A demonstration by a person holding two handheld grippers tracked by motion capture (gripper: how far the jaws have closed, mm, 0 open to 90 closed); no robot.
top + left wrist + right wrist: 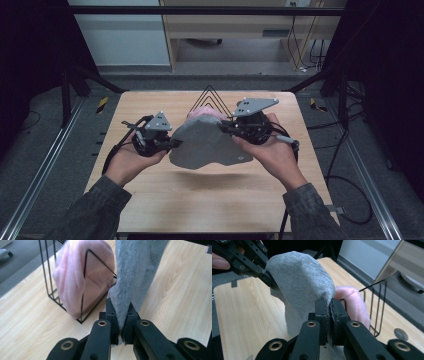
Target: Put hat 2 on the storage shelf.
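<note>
Wooden table [150, 200] is carrying everything, its near edge cut off at the bottom of the high view. Grey cloth [205, 145] is hanging stretched between both grippers above the table's middle, sagging below them, its shadow falling on the wood. Black wire rack [210, 97] is standing just behind it, base hidden by the cloth. Pink cloth [202, 112] is sitting in the rack, mostly covered from above; in the left gripper view it is blurred and cut off at the top. Left gripper [122, 323] is pinching the grey cloth's edge, jaws pressed tight on it. Right gripper [329, 320] is pinching another edge, cloth barely showing between the closed pads.
</note>
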